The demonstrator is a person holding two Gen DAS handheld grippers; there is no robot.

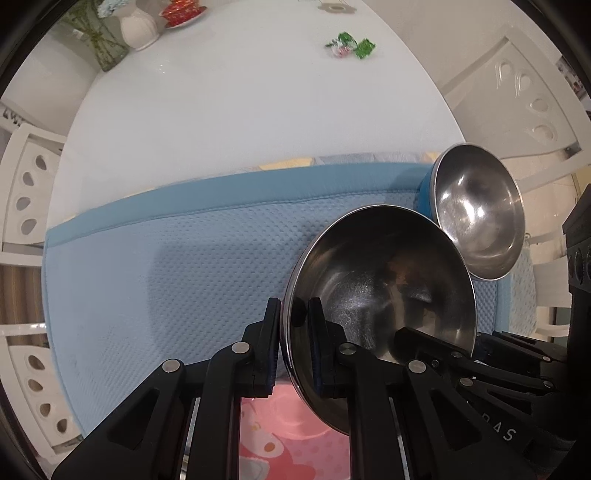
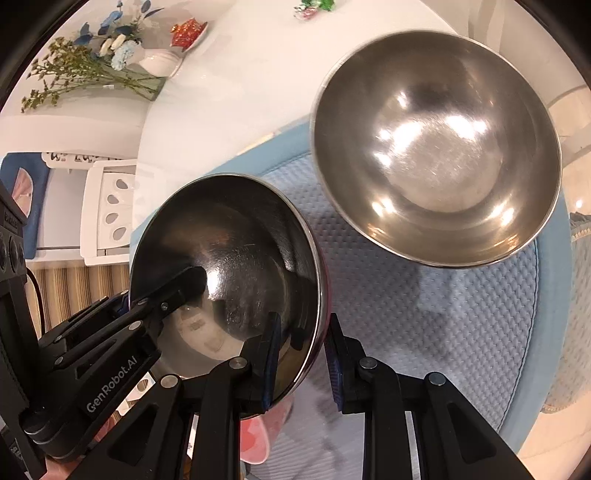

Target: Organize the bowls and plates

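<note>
Both grippers hold one large steel bowl (image 1: 388, 280) by opposite sides of its rim, tilted above a pink cartoon plate (image 1: 295, 443). My left gripper (image 1: 294, 314) is shut on the bowl's left rim, one pad inside and one outside. In the right wrist view my right gripper (image 2: 304, 325) is shut on the same steel bowl (image 2: 240, 240) at its right rim, and the pink plate (image 2: 255, 435) shows below. A second steel bowl (image 1: 480, 214) with a blue outside rests on the blue mat (image 1: 184, 258) beyond, also in the right wrist view (image 2: 436, 147).
The quilted blue mat (image 2: 443, 314) lies on a white round table (image 1: 240, 103). At the table's far side stand a glass vase of flowers (image 1: 99, 40), a white jug (image 1: 138, 27), a red dish (image 1: 181, 13) and green-wrapped sweets (image 1: 351, 46). White chairs (image 1: 26, 192) flank the table.
</note>
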